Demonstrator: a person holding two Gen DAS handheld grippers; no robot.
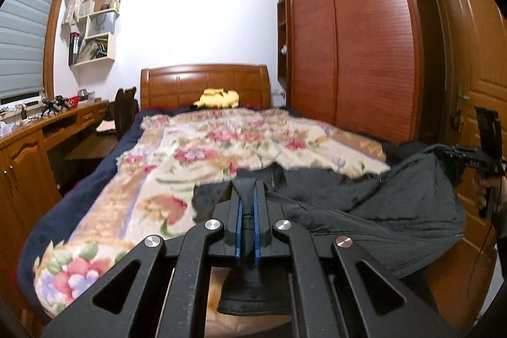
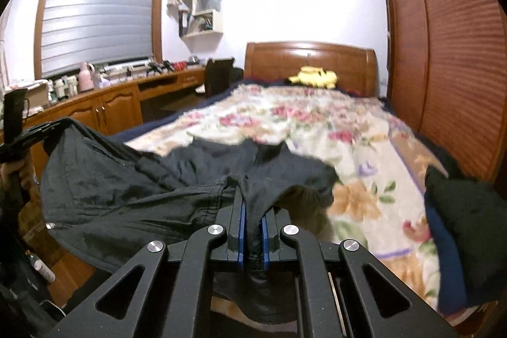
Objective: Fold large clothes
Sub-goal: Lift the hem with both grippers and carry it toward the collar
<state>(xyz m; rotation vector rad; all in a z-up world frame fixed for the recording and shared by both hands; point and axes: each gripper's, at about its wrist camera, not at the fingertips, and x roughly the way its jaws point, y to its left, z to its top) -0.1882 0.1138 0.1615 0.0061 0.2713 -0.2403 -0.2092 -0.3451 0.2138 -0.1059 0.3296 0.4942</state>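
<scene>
Two handheld grippers held a large black garment (image 1: 364, 211) stretched in the air over the foot of a bed (image 1: 79, 179) in a wood-panelled bedroom. The left gripper (image 1: 247, 205) had its jaws drawn nearly together, with only a narrow slot between the blue pads (image 1: 238, 230), and a bunched edge of the dark cloth was pinched in that slot and hung out below the mechanism. The right gripper (image 2: 252, 217) was in the same state: jaws narrow, blue pads (image 2: 242, 230) pressed on a gathered fold of the garment (image 2: 126, 179), which trailed down between them.

From the left wrist view, the right gripper (image 1: 469, 154) showed at the far right edge, gripped by a hand (image 1: 489, 192), with the cloth rising to it. From the right wrist view, the left gripper (image 2: 28, 138) showed at the far left edge, the fabric spanning the gap between the two tools. The garment's far part sagged toward a floral blanket (image 1: 206, 148) that covered the bed; whether it touched the blanket could not be told through the motion blur.

A yellow plush toy (image 1: 218, 98) lay against the wooden headboard (image 1: 206, 81). A second dark bundle (image 2: 469, 227) sat on the bed's right edge. A cluttered wooden surface (image 2: 126, 87) ran under the blinded window (image 2: 98, 8), and a sliding-door wardrobe (image 1: 355, 53) stood beside the bed.
</scene>
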